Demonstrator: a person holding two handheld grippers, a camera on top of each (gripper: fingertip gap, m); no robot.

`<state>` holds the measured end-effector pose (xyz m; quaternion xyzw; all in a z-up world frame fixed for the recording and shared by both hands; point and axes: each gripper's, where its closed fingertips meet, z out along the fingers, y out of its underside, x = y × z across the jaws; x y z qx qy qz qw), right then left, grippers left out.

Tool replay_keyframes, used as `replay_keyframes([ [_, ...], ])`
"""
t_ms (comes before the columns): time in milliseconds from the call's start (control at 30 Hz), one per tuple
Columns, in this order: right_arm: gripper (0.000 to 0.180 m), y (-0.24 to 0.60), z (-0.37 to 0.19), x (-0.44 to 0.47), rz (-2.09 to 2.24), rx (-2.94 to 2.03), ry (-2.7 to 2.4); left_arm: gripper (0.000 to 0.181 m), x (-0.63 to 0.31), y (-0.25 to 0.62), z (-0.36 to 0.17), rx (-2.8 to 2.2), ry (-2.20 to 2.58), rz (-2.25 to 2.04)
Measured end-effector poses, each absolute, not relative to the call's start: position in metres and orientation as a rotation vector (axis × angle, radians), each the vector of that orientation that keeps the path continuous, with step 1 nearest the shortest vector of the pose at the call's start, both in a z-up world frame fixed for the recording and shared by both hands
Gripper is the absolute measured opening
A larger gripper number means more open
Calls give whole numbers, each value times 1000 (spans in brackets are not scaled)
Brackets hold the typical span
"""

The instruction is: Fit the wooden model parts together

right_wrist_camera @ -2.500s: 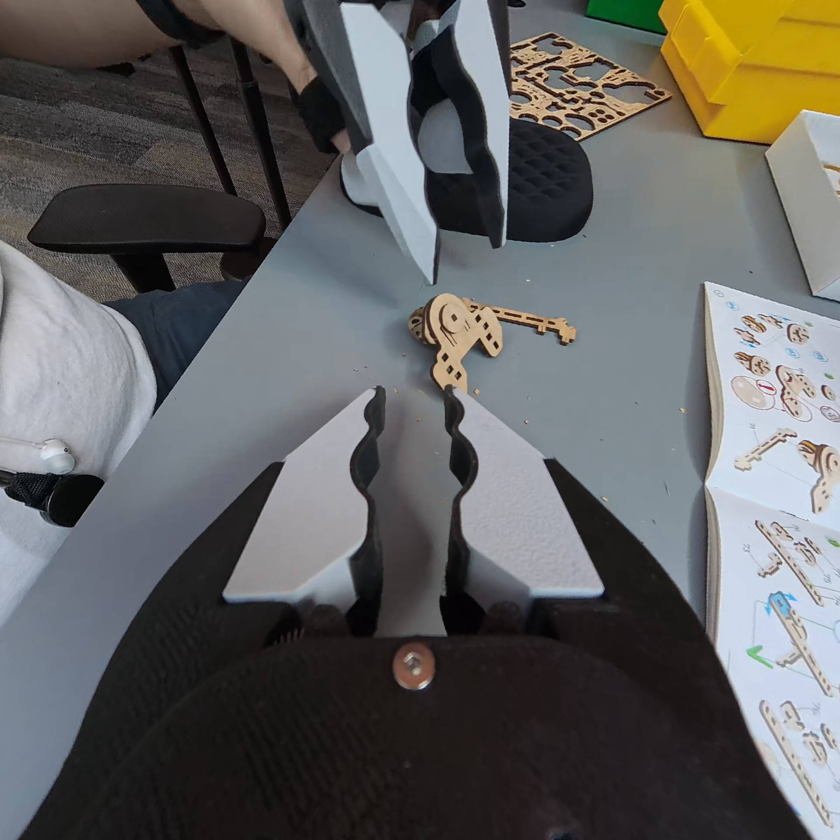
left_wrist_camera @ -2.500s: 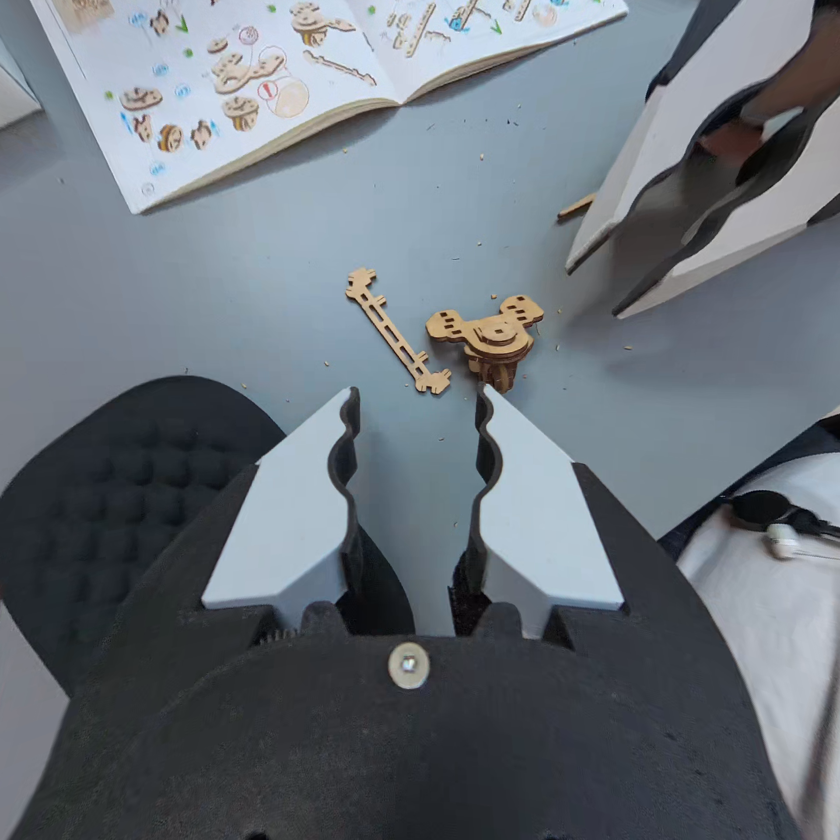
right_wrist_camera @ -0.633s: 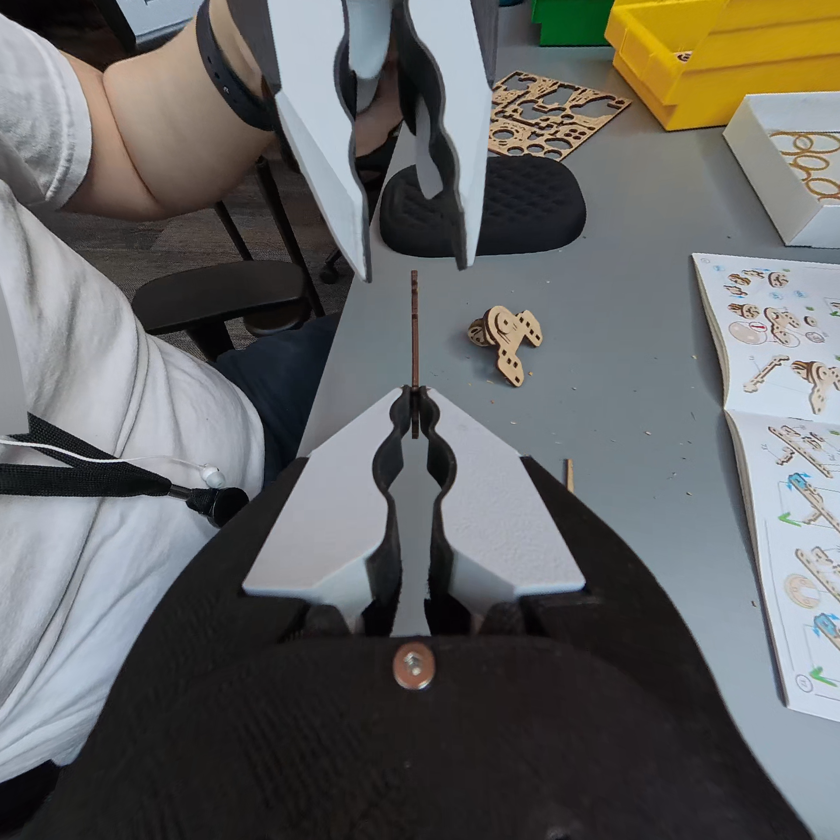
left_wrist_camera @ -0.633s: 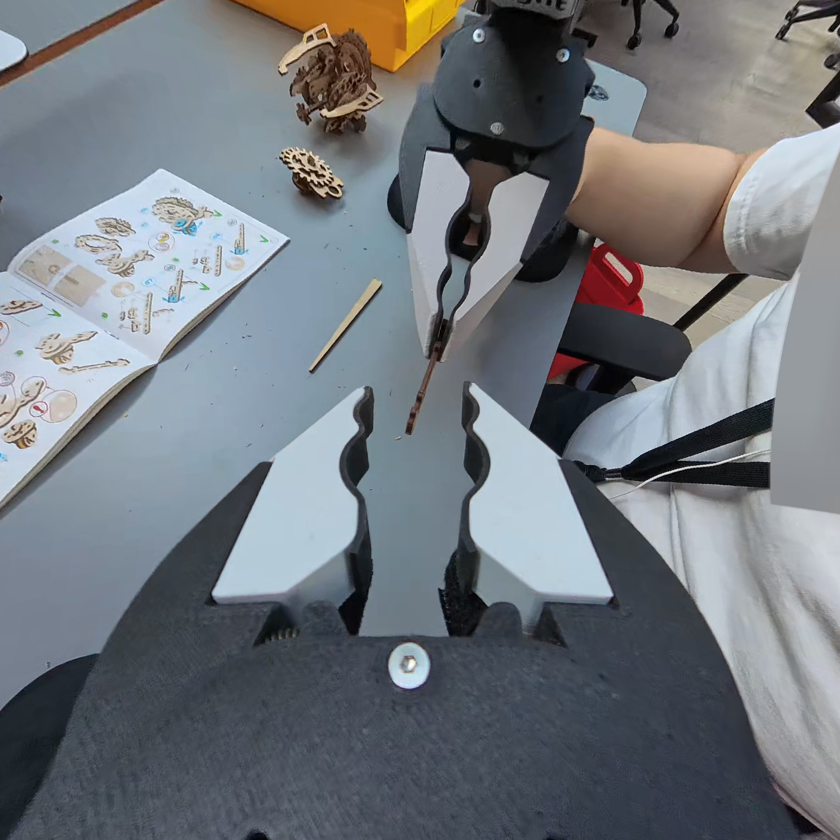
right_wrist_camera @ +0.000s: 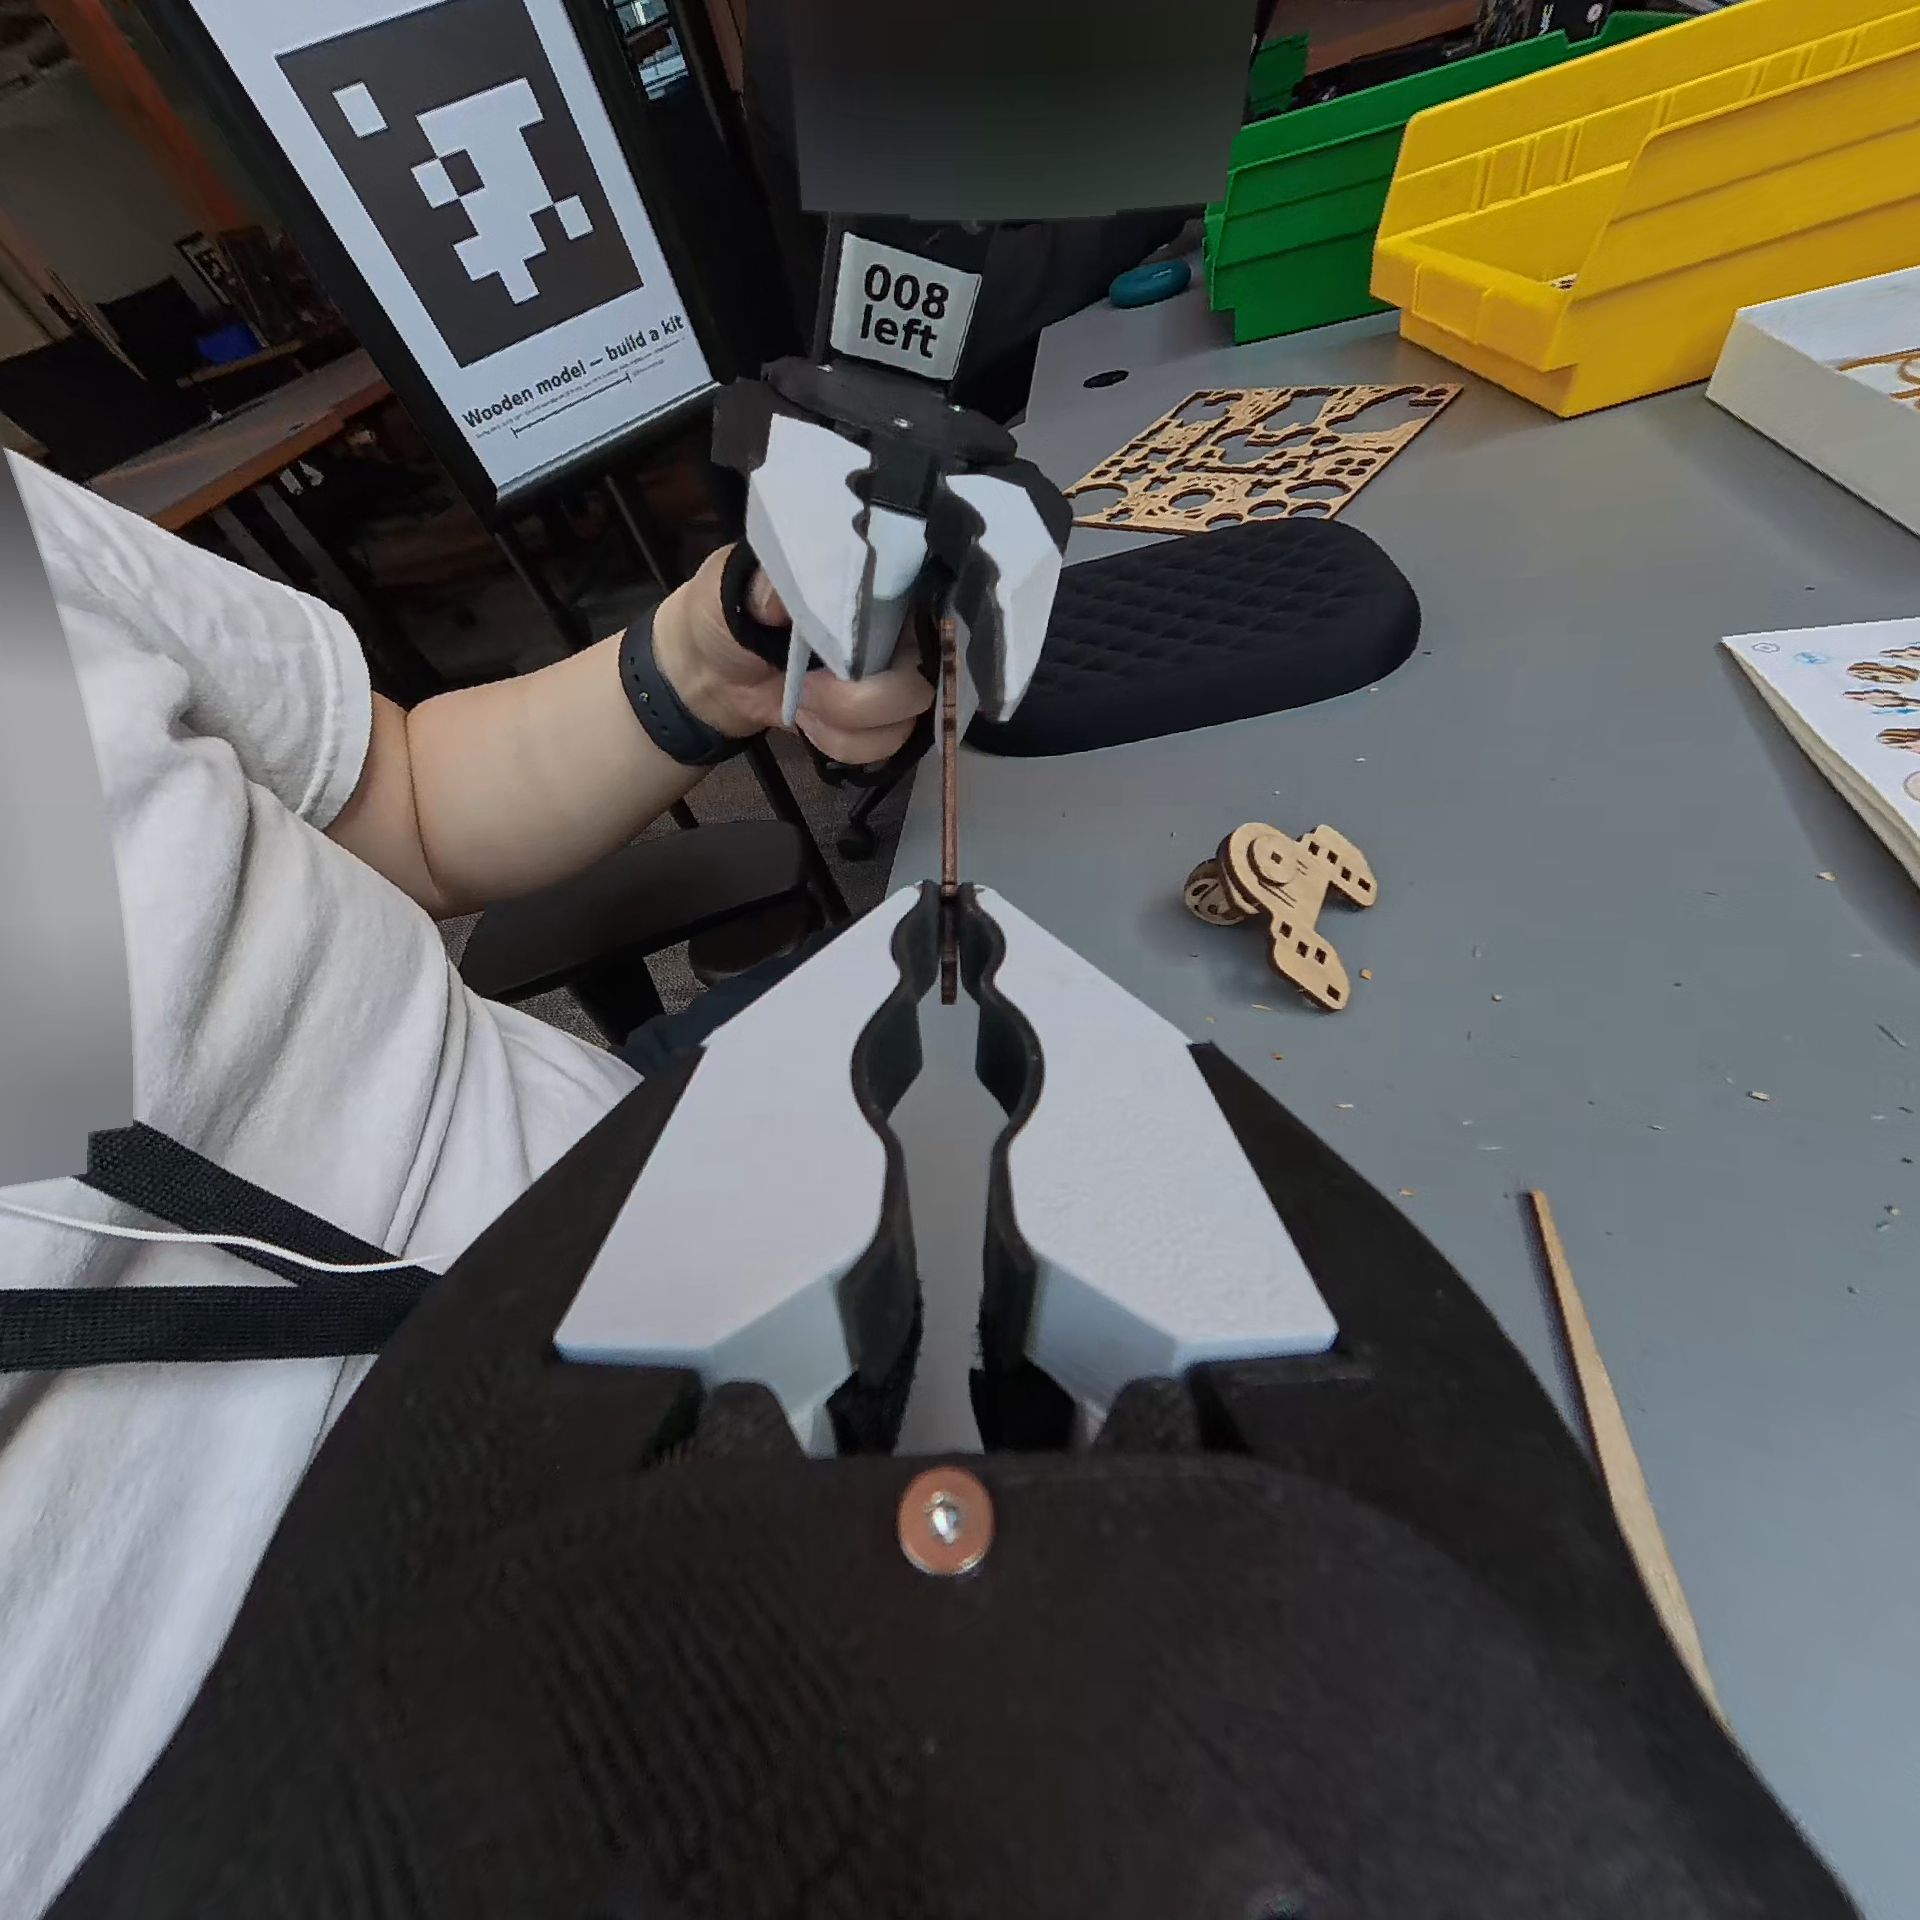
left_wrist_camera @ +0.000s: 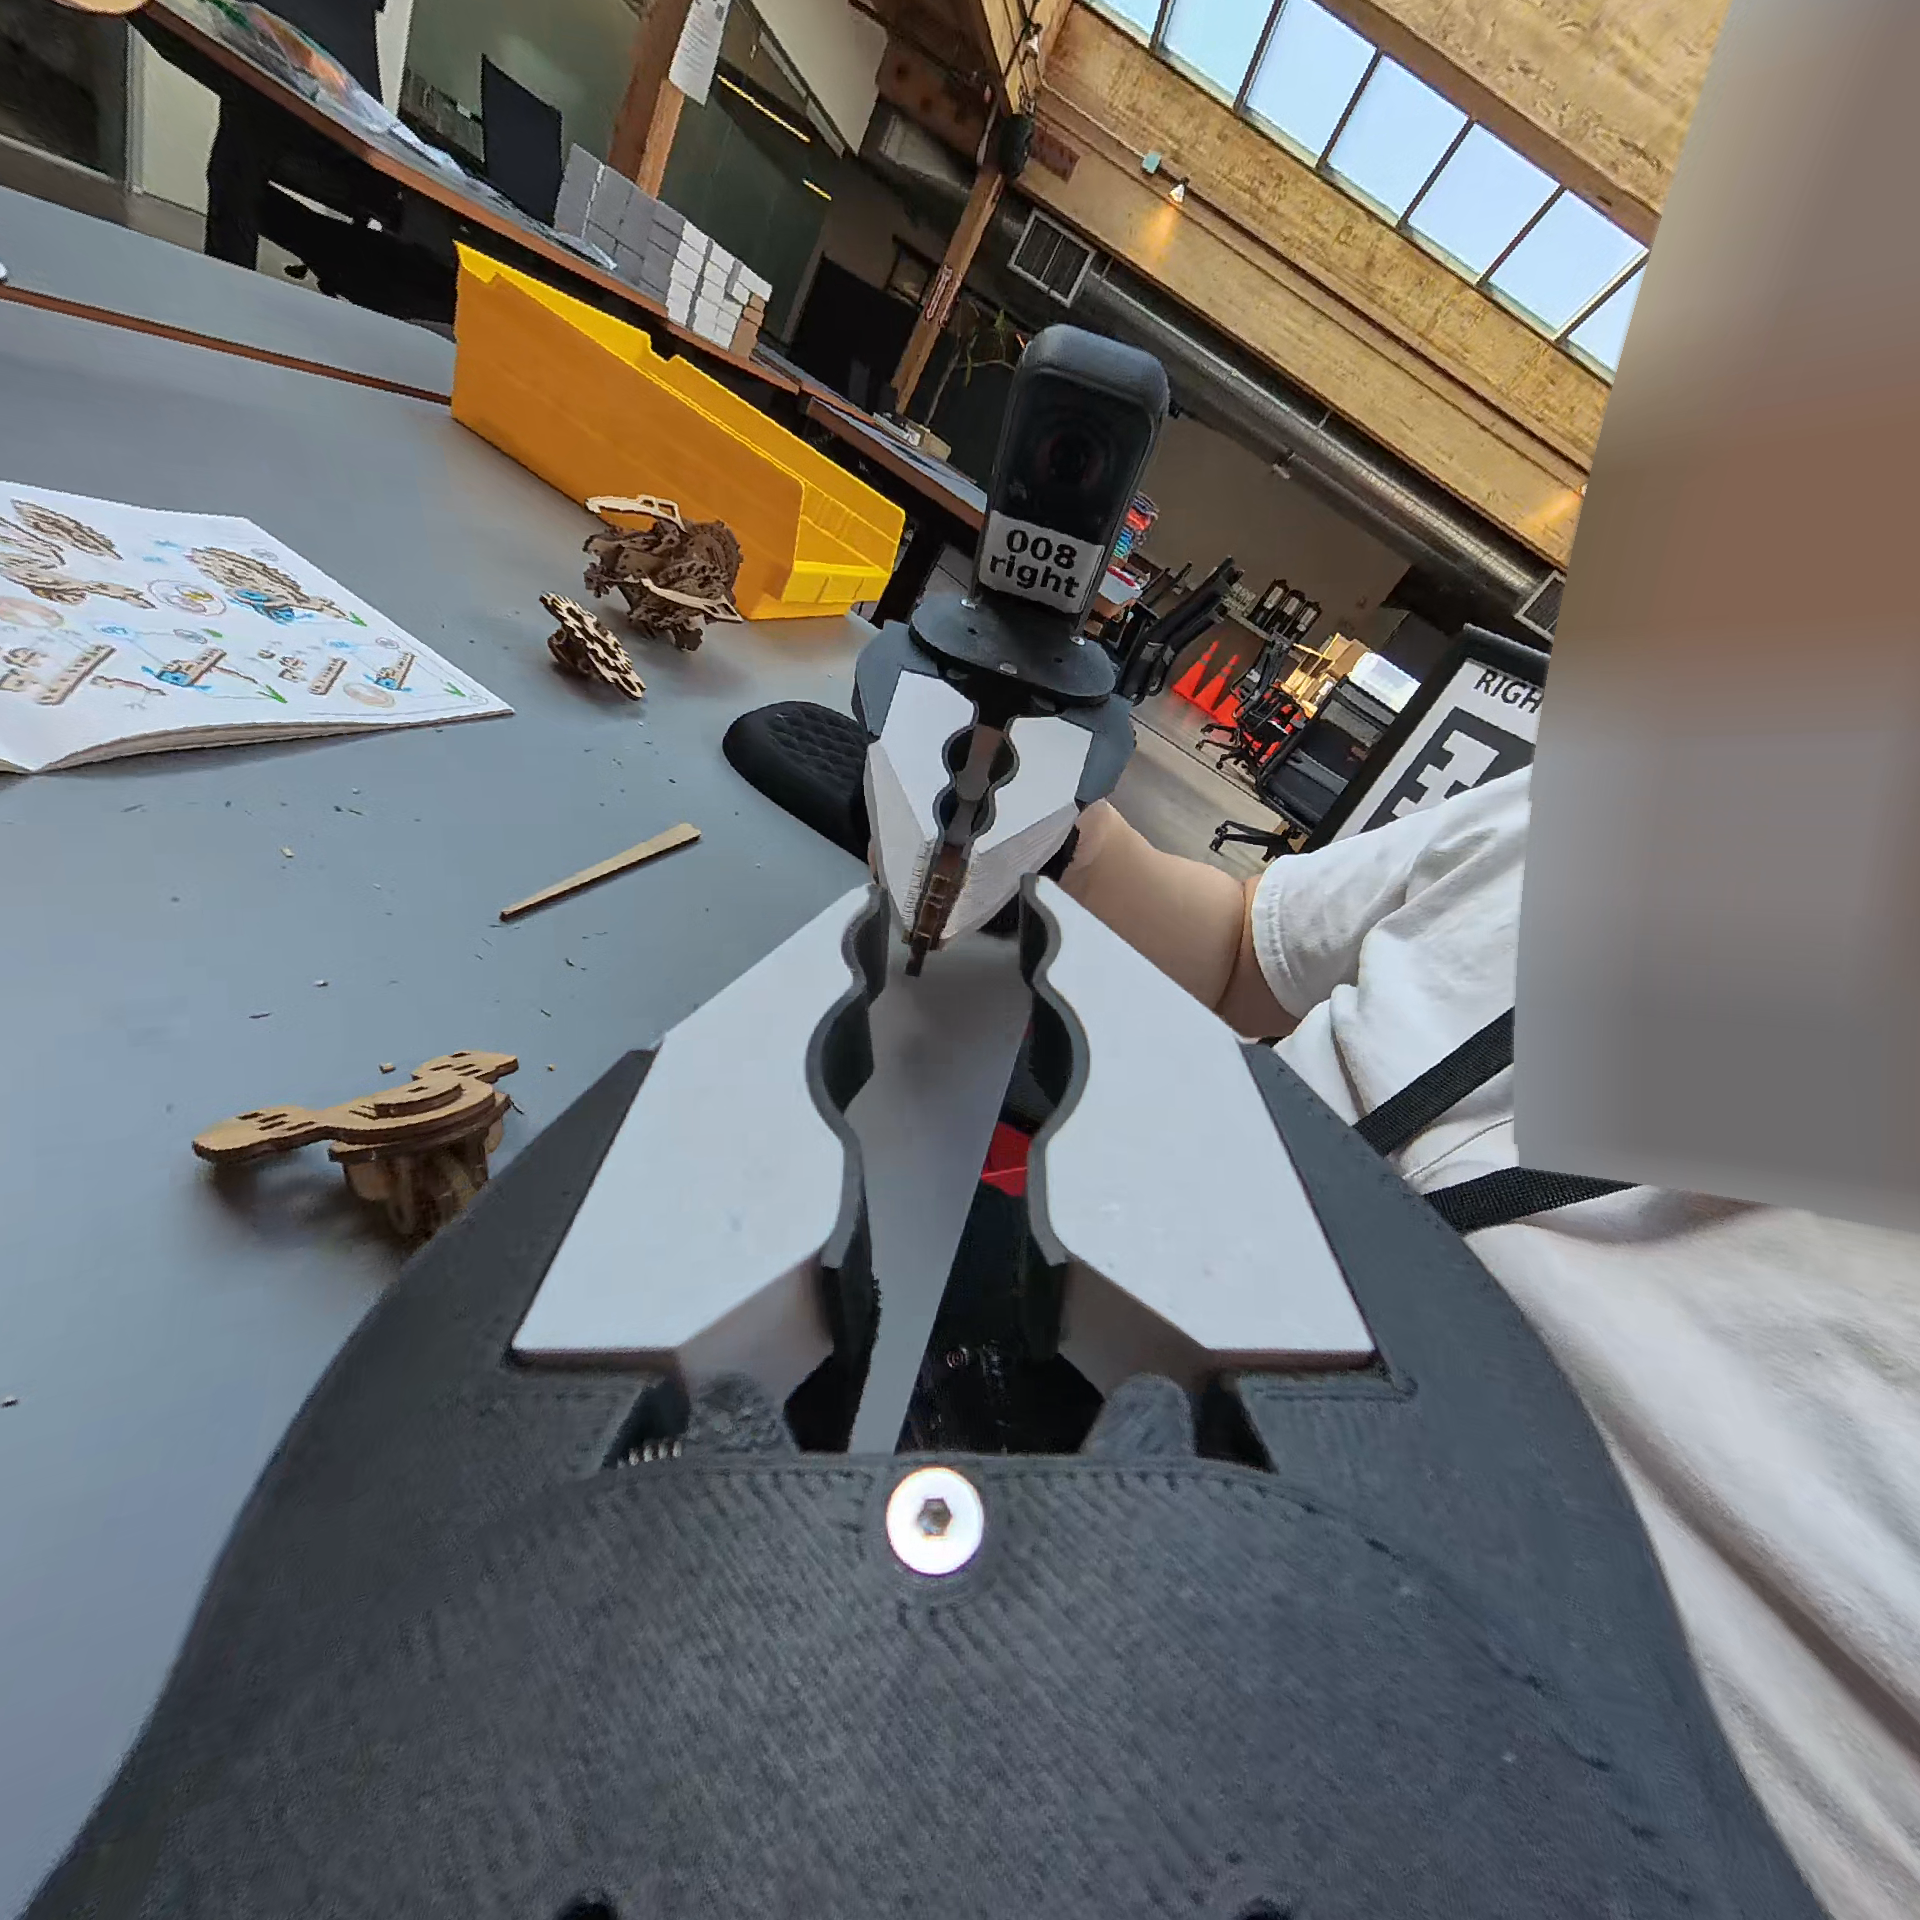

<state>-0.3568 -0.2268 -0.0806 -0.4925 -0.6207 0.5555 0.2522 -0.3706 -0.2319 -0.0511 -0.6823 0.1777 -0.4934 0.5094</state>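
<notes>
My right gripper [right_wrist_camera: 948, 902] is shut on one end of a thin slotted wooden strip [right_wrist_camera: 948, 790] and holds it in the air, edge-on, above the table's near edge. My left gripper [left_wrist_camera: 951, 902] is open and faces the right one; the strip's free end [left_wrist_camera: 925, 930] lies between its fingertips without being clamped. In the right wrist view the left gripper [right_wrist_camera: 928, 686] stands open around the strip's far end. The right gripper [left_wrist_camera: 951, 847] shows in the left wrist view. A small wooden sub-assembly [left_wrist_camera: 384, 1122] [right_wrist_camera: 1283, 904] rests on the grey table [left_wrist_camera: 312, 956].
An open instruction booklet [left_wrist_camera: 208, 634] [right_wrist_camera: 1849, 717], a loose wooden stick [left_wrist_camera: 603, 868] [right_wrist_camera: 1600, 1434], a black pad [right_wrist_camera: 1216, 623], a punched wooden sheet [right_wrist_camera: 1268, 457], a built wooden model [left_wrist_camera: 665, 571], a gear [left_wrist_camera: 592, 644] and yellow bins [left_wrist_camera: 644, 436] [right_wrist_camera: 1642, 208] lie around. The tips of both grippers are at nearly the same place.
The right gripper has taken the strip off the table. Both grippers have since tilted up to face each other, and the left has closed in until the strip's free end sits between its open fingers.
</notes>
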Motion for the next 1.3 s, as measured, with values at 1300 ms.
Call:
replay_keyframes([
  [1300, 18, -173, -144, -415, 365, -996, -1929, 0, -421, -251, -65, -1661, 244, -1162],
])
